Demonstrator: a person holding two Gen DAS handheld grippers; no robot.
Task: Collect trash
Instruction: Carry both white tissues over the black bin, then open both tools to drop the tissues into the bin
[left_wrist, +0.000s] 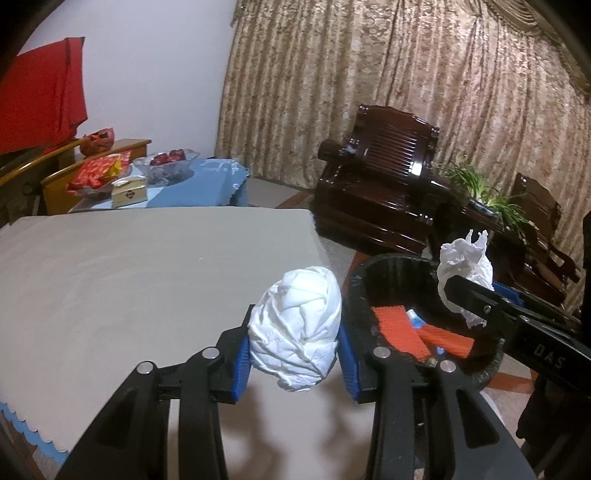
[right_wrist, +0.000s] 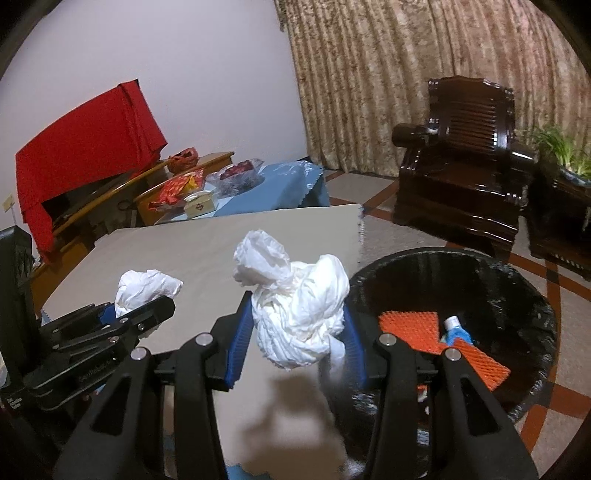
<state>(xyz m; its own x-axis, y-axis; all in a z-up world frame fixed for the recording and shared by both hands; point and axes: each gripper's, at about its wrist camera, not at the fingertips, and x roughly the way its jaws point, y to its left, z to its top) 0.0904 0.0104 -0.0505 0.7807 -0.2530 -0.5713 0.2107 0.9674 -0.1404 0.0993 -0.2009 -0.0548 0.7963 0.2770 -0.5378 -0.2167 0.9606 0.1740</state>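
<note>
The table (left_wrist: 147, 277), draped in a bare grey cloth, ends at its right edge just beside the black-lined trash bin (right_wrist: 517, 280), which stands on the floor with open room above its mouth. The step in hand looks like the carry to the bin. The left gripper (left_wrist: 293, 356) is clamped on a white tissue wad (left_wrist: 295, 328) over the table's right edge; the right gripper (right_wrist: 295, 341) grips a second crumpled tissue (right_wrist: 299, 314) near the bin's rim. Next, each should travel right past the edge, hang over the bin and let go without the two colliding
</note>
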